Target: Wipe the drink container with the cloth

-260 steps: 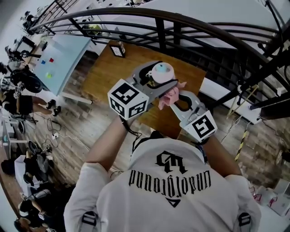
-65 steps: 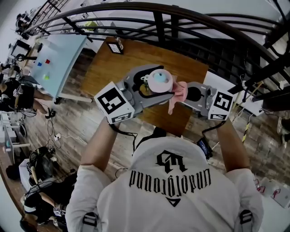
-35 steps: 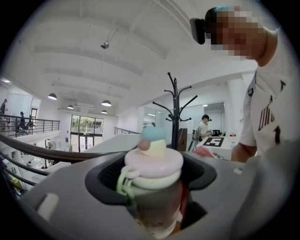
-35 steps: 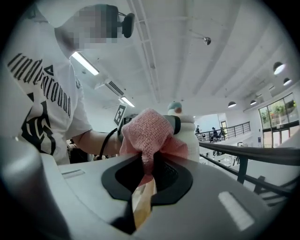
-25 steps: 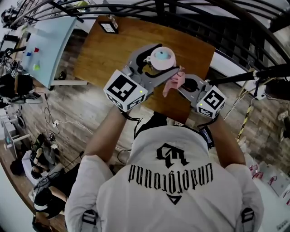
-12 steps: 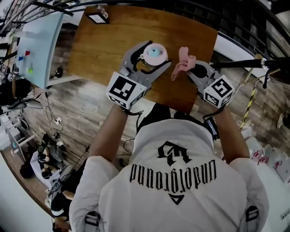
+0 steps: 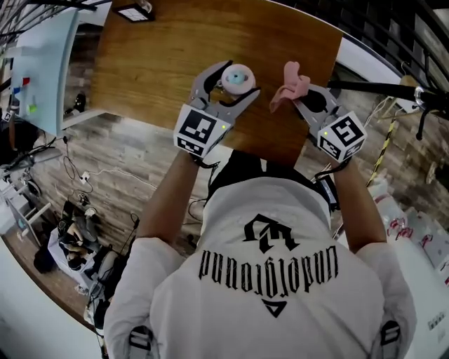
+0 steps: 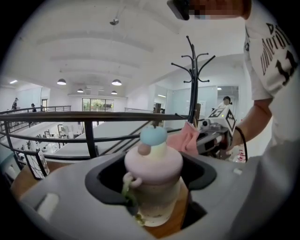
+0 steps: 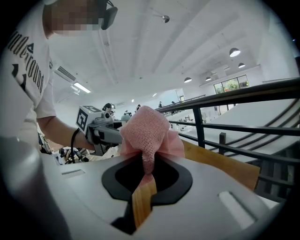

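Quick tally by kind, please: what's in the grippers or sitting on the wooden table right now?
drink container: 1
pink cloth: 1
small sign stand: 1
Total: 3

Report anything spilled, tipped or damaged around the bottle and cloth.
Nothing stands out. The drink container sits upright in the left gripper, lid on, with no spill showing on the wooden table. The pink cloth is bunched in the right gripper, apart from the container.
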